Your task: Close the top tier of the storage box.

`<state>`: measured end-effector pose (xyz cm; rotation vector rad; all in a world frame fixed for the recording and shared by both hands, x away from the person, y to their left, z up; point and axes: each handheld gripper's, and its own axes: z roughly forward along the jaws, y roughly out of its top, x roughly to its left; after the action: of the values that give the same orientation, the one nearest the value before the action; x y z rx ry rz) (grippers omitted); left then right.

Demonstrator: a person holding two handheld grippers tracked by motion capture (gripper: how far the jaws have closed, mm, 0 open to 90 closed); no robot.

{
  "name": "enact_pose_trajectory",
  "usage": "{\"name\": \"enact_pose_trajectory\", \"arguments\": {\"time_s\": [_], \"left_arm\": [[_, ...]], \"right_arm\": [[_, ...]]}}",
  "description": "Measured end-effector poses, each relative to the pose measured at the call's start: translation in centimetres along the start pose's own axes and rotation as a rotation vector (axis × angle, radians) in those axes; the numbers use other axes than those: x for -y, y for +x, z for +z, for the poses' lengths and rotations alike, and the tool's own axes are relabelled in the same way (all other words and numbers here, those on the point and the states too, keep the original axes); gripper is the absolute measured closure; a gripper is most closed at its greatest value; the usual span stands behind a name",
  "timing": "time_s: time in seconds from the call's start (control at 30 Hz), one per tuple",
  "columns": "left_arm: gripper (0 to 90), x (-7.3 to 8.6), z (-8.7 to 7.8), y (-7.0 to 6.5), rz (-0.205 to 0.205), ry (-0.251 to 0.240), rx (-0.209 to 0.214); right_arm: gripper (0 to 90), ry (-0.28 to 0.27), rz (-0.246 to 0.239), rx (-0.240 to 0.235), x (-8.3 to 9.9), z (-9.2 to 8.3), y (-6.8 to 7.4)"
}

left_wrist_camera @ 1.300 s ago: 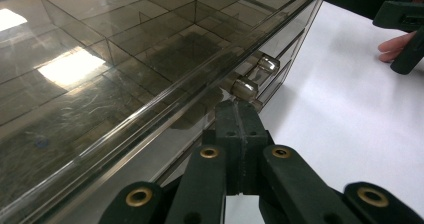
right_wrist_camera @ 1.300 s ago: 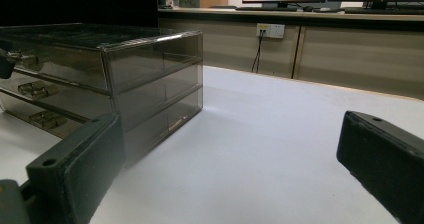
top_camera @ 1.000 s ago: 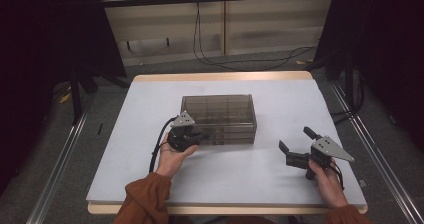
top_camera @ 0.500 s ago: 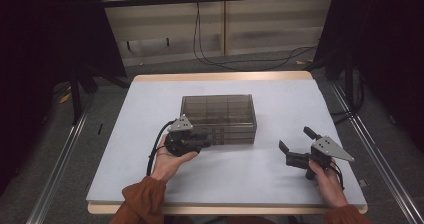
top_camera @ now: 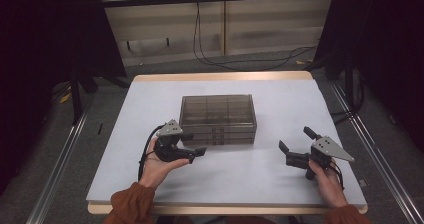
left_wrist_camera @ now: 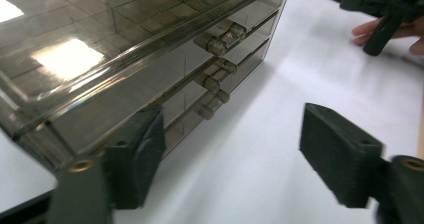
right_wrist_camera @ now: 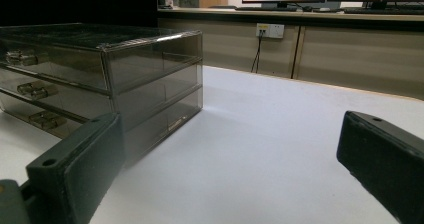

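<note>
A smoky see-through drawer box (top_camera: 218, 116) with three shut drawers stands in the middle of the white table (top_camera: 150, 99). My left gripper (top_camera: 196, 144) lies just in front of the box's front left corner, pointing right along the drawer fronts. Its jaws have just been opening and stand apart, with nothing between them. In the left gripper view the box (left_wrist_camera: 125, 59) and its round knobs (left_wrist_camera: 215, 44) are beside the left jaw, and bare table shows at the left gripper (left_wrist_camera: 232, 134). My right gripper (top_camera: 295, 140) rests open at the right, aimed at the box (right_wrist_camera: 100, 74).
The table's wooden front edge (top_camera: 225, 208) runs close to both forearms. Cables (top_camera: 200, 39) hang behind the table, and metal rails (top_camera: 60, 159) run along both sides on the floor. Monitors and a counter (right_wrist_camera: 300, 4) show in the right gripper view.
The left gripper has drawn back from the drawer fronts toward the person and its jaws have spread apart. The right gripper has kept still.
</note>
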<state>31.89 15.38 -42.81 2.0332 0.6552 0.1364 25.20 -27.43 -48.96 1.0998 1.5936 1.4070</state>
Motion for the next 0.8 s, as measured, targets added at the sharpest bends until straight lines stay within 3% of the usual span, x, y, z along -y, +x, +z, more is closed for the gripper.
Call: {"name": "enact_pose_trajectory", "arguments": {"time_s": [0.1, 0.23, 0.47, 0.67, 0.77, 0.8], "left_arm": [[15.8, 0.2, -0.6, -0.2, 0.011, 0.002, -0.051], [9.8, 0.6, -1.4, -0.2, -0.005, -0.016, -0.075], [4.8, 1.5, -2.6, 0.0, -0.039, -0.007, -0.068], [3.2, 2.9, -3.8, 0.4, -0.035, 0.012, -0.056], [3.2, 3.6, -4.5, 0.5, -0.036, 0.026, -0.090], [3.2, 4.1, -5.2, 0.7, -0.041, 0.008, -0.106]], "right_arm": [[0.0, -0.001, -0.002, 0.000, 0.0, 0.0, 0.0], [0.0, 0.000, 0.001, 0.001, 0.0, 0.0, 0.0], [0.0, 0.001, 0.000, 0.001, 0.0, 0.0, 0.0], [0.0, 0.001, 0.000, 0.004, 0.0, 0.0, 0.0], [0.0, 0.002, 0.001, 0.004, 0.0, 0.0, 0.0], [0.0, 0.002, 0.002, 0.002, 0.0, 0.0, 0.0]]}}
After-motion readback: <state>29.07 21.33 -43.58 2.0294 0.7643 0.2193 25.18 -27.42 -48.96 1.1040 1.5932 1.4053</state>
